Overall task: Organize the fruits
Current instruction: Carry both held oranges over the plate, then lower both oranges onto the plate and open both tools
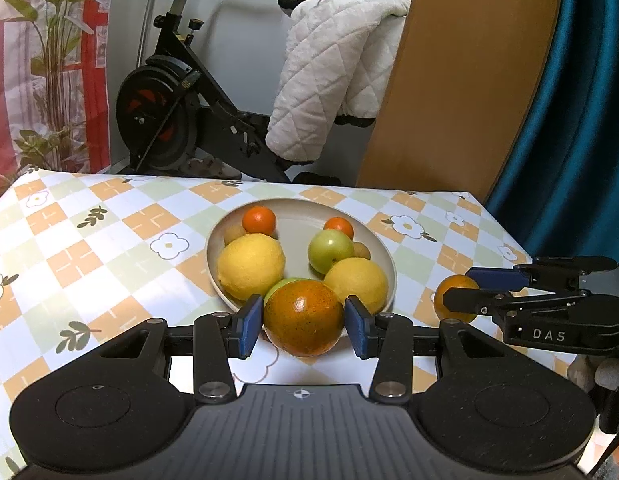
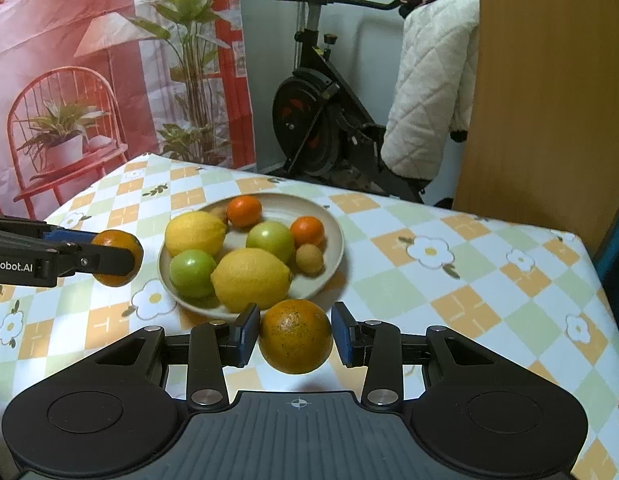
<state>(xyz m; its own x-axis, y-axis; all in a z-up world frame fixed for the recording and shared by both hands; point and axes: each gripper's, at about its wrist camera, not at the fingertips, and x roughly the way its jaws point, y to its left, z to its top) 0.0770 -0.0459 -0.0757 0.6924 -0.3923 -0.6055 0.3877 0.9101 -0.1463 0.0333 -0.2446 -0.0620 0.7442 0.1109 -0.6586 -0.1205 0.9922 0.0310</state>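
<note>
A beige plate [image 1: 379,248] [image 2: 333,220] on the checked tablecloth holds two lemons [image 1: 251,266], green fruits [image 1: 330,250], small tangerines [image 1: 259,220] and small brown fruits. My left gripper [image 1: 304,320] is shut on a large orange [image 1: 304,316] at the plate's near edge; it also shows in the right wrist view [image 2: 117,258]. My right gripper [image 2: 295,336] is shut on another large orange [image 2: 295,336] just in front of the plate; that orange also shows in the left wrist view [image 1: 455,298], to the plate's right.
The table [image 2: 449,280] has its far edge behind the plate and its right edge near a teal curtain [image 1: 569,140]. An exercise bike [image 1: 177,100], a white quilted jacket [image 1: 333,80] and a wooden panel [image 1: 461,80] stand beyond.
</note>
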